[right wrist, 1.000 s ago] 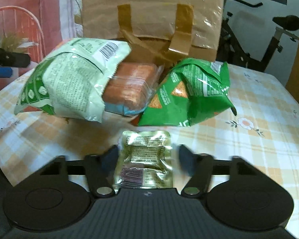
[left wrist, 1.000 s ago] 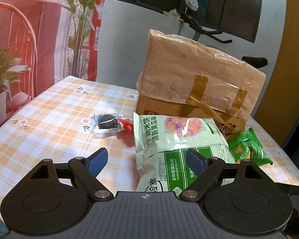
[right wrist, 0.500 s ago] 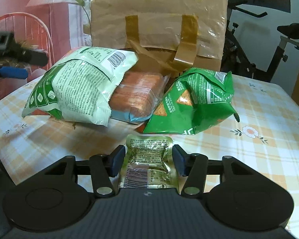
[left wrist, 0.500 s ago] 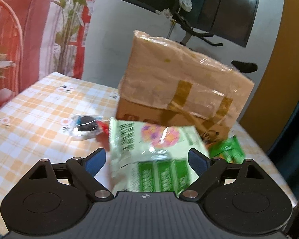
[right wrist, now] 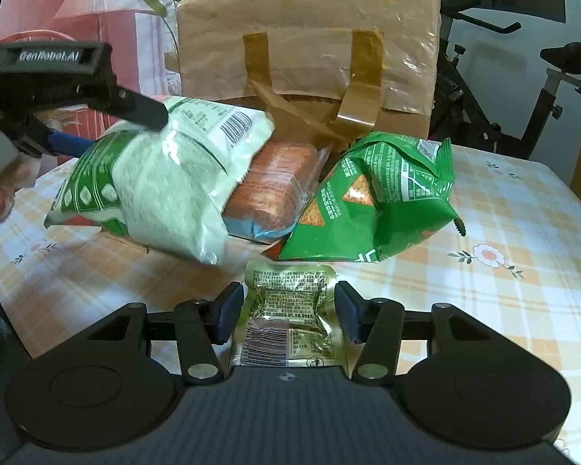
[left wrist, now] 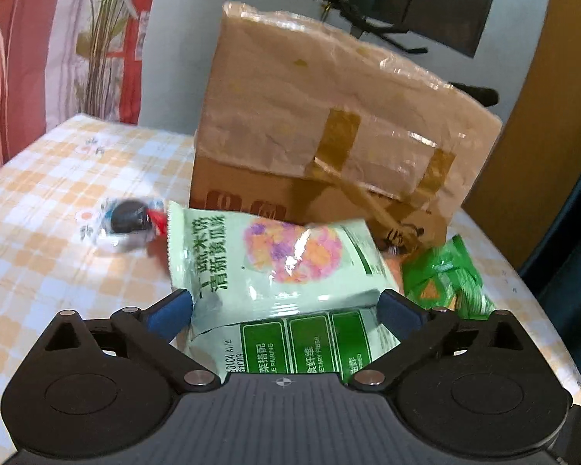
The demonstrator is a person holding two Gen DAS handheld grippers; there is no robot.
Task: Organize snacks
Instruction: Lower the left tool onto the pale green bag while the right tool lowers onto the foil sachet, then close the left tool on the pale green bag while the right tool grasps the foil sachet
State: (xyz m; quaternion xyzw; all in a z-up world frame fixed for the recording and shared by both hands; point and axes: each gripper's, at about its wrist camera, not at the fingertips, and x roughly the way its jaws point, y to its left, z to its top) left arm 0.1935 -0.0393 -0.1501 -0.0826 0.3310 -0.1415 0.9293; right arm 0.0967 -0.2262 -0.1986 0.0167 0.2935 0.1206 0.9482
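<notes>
Right wrist view: the gold foil packet (right wrist: pixel 290 317) lay on the checked table (right wrist: pixel 503 290) between my right tongs (right wrist: pixel 290 312), pads just beside its edges, whether pinching I could not tell. My left tongs (left wrist: pixel 286 304) stood spread around the pale green bag (left wrist: pixel 279 267) before the cardboard box (left wrist: pixel 329 135). I judged both pickups in hand; closing came next.

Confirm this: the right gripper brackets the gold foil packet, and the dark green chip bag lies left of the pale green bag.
Wrong side. In the right wrist view the dark green chip bag lies right of the pale green bag. The right gripper does bracket the gold foil packet.
</notes>
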